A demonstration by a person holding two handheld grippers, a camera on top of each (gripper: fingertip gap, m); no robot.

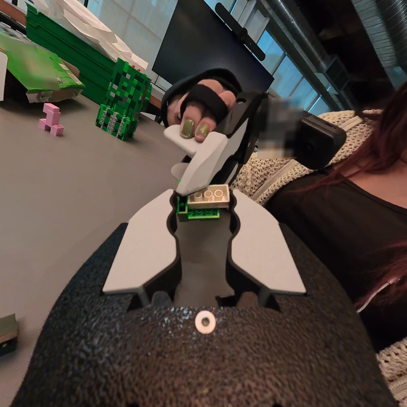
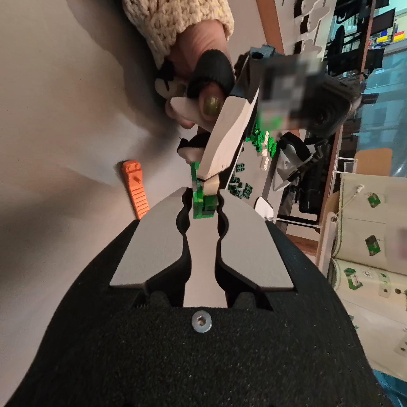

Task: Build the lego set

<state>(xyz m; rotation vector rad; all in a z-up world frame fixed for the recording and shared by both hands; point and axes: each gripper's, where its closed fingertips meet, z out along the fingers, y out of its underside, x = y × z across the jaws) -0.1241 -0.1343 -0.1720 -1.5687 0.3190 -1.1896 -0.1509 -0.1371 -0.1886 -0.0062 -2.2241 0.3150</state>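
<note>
Gripping a small green-and-white brick assembly (image 1: 201,206) clear of the bench (image 1: 66,187), the left gripper (image 1: 202,204) is clamped across its sides, while the other gripper bears on the white brick (image 1: 209,197) on top.

From the right wrist, the right gripper (image 2: 203,198) likewise closes on the assembly (image 2: 203,203). Advise pressing squarely along the studs, left hold kept rigid, to seat the brick without skewing.
</note>
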